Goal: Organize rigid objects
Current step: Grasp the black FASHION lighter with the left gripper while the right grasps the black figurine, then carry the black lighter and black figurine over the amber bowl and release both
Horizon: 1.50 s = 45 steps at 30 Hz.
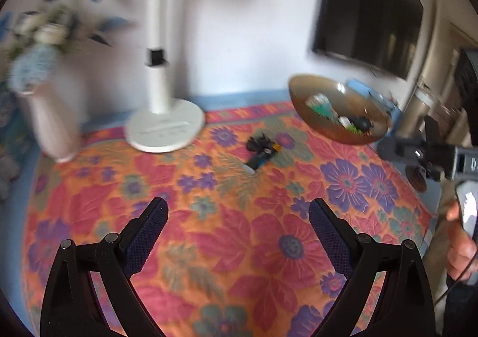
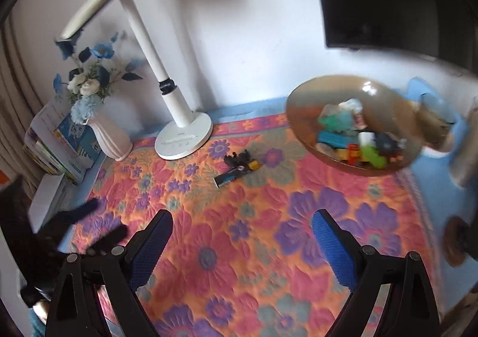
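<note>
A small black toy with a yellow part and a blue-black strip (image 1: 260,151) (image 2: 239,169) lies on the flowered cloth (image 1: 209,232) (image 2: 254,247), near the lamp base. A brown bowl (image 1: 301,109) (image 2: 298,115) at the right holds several coloured toy pieces. My left gripper (image 1: 237,214) hangs open over the cloth, well short of the toy, with nothing between its fingers. My right gripper (image 2: 242,226) is open too and empty, also short of the toy. The right gripper's body and the hand on it show at the right edge of the left wrist view.
A white desk lamp (image 1: 164,127) (image 2: 183,139) stands at the back. A pink vase of blue and white flowers (image 1: 52,124) (image 2: 109,136) is at the back left, beside stacked booklets (image 2: 62,142). A dark screen (image 1: 367,11) hangs on the wall.
</note>
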Motion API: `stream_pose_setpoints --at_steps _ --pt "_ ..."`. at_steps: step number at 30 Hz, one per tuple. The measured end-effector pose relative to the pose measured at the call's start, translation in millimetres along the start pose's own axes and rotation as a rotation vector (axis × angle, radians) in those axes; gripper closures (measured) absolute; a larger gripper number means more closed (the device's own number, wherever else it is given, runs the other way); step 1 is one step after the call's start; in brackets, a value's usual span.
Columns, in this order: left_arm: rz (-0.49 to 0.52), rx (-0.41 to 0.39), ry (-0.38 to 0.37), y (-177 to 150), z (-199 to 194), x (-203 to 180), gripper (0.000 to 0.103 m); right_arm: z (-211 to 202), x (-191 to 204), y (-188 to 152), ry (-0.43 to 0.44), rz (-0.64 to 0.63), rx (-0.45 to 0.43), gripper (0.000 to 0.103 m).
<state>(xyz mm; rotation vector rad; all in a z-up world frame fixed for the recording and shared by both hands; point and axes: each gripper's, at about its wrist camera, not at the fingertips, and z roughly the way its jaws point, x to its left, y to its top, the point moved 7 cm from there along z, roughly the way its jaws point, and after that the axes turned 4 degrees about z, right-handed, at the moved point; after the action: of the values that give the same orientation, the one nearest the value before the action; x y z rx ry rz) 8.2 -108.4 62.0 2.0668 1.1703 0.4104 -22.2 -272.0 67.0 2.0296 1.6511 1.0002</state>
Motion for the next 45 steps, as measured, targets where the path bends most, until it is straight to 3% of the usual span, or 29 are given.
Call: stream_pose_setpoints --at_steps 1,3,6,11,13,16,19,21,23,24,27,30,34,40,45 --pt "0.009 0.016 -0.023 2.1 10.2 0.2 0.009 8.2 1.0 3.4 0.007 0.002 0.012 0.011" --pt "0.022 0.051 -0.066 7.9 37.3 0.0 0.014 34.2 2.5 12.5 0.023 0.009 0.054 0.024" --pt "0.028 0.094 -0.104 13.8 73.9 1.9 0.024 76.3 3.8 27.4 0.045 0.015 0.098 0.031" --pt "0.038 0.142 -0.181 19.2 122.3 -2.3 0.030 132.5 5.2 46.2 0.077 -0.005 0.136 0.032" --pt "0.066 0.160 -0.184 20.3 137.4 -7.8 0.031 151.0 8.1 50.3 0.065 -0.044 0.147 0.032" --pt "0.062 0.185 -0.204 20.3 157.4 -12.3 0.040 173.4 8.5 53.1 0.046 -0.085 0.169 0.032" --pt "0.078 0.171 -0.200 27.5 161.0 -17.9 0.043 189.1 10.8 53.6 0.046 -0.120 0.168 0.033" --pt "0.103 0.179 -0.170 29.4 165.1 -20.9 0.057 196.7 12.3 51.5 0.045 -0.143 0.178 0.046" --pt "0.112 0.171 -0.154 30.8 167.3 -22.2 0.064 200.9 10.2 49.5 0.049 -0.144 0.187 0.058" --pt "0.125 0.169 -0.146 30.4 167.0 -23.1 0.072 200.1 9.4 50.2 0.058 -0.142 0.180 0.058" --pt "0.133 0.175 -0.149 28.6 163.7 -25.4 0.082 189.7 6.3 55.8 0.052 -0.137 0.139 0.058" --pt "0.115 0.159 -0.144 22.7 149.6 -25.8 0.084 161.6 5.4 65.8 0.102 -0.109 0.074 0.058" --pt "0.052 0.142 -0.105 5.7 120.7 -16.4 0.084 124.4 6.3 58.9 0.082 -0.128 0.039 0.058" --pt "-0.102 0.172 0.007 -47.6 57.7 14.0 0.084 87.5 6.5 -6.3 0.111 -0.134 0.086 0.058" --pt "-0.143 0.149 0.105 -85.1 19.3 22.3 0.084 80.0 13.1 -63.5 0.107 -0.217 0.111 0.058"
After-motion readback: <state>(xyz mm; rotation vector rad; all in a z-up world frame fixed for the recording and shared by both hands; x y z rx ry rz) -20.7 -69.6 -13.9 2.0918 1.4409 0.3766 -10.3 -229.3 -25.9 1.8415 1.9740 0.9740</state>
